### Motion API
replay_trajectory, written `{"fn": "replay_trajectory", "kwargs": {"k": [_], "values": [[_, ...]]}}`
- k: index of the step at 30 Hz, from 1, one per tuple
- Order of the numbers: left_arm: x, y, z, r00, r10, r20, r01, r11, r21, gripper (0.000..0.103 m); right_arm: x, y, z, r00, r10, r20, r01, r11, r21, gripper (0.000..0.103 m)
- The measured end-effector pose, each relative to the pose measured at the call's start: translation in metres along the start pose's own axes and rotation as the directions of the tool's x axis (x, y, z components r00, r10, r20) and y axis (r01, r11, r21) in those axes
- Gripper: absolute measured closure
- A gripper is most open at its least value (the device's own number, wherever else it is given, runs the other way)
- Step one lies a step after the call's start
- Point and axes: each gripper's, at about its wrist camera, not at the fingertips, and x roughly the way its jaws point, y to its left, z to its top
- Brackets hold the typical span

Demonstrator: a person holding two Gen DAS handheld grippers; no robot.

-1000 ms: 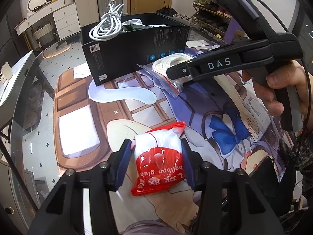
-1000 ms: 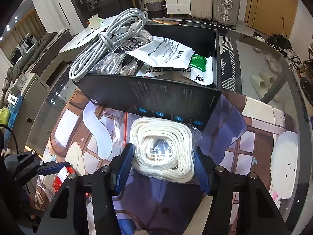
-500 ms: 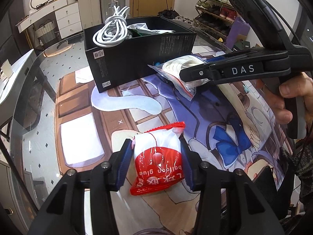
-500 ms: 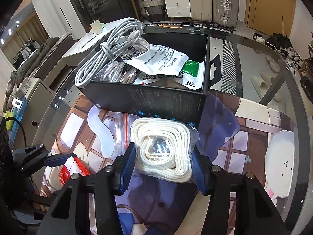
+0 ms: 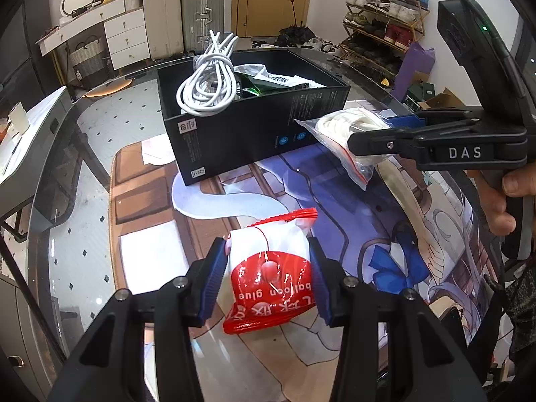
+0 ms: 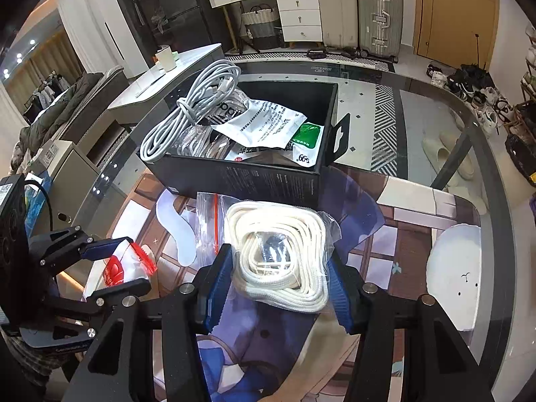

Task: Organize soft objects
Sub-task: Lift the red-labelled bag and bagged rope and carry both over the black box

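Since the earlier frame, the right gripper (image 6: pixel 278 278) had lifted its bagged white cord (image 6: pixel 279 254) off the mat toward the black box (image 5: pixel 254 127). At left, the left gripper (image 5: pixel 268 278) pinched the red glue packet (image 5: pixel 271 274) above the mat (image 5: pixel 368 221).

black tool (image 5: pixel 268 278) with blue ribbed pads (image 5: pixel 214 278), silver screws, "das" lettering.
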Motion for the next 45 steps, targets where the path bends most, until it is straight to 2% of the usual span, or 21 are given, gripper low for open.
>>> {"fn": "replay_trajectory", "kwargs": {"k": [10,24,45], "values": [[-0.010,0.006,0.019,0.999,0.025,0.034,-0.024,1.000,-0.007,0.057,-0.024,0.002,0.005,0.999,0.010,0.043,-0.009,1.000,-0.006,0.050],[-0.027,0.013,0.057,0.993,0.045,0.105,-0.044,0.999,-0.011,0.057,-0.044,0.013,0.034,0.995,0.030,0.099,-0.026,0.999,-0.041,0.050],[-0.003,0.023,0.117,0.991,0.027,0.128,-0.027,1.000,-0.007,0.057,-0.026,0.012,0.089,0.993,0.026,0.118,-0.019,0.998,-0.063,0.050]]}}
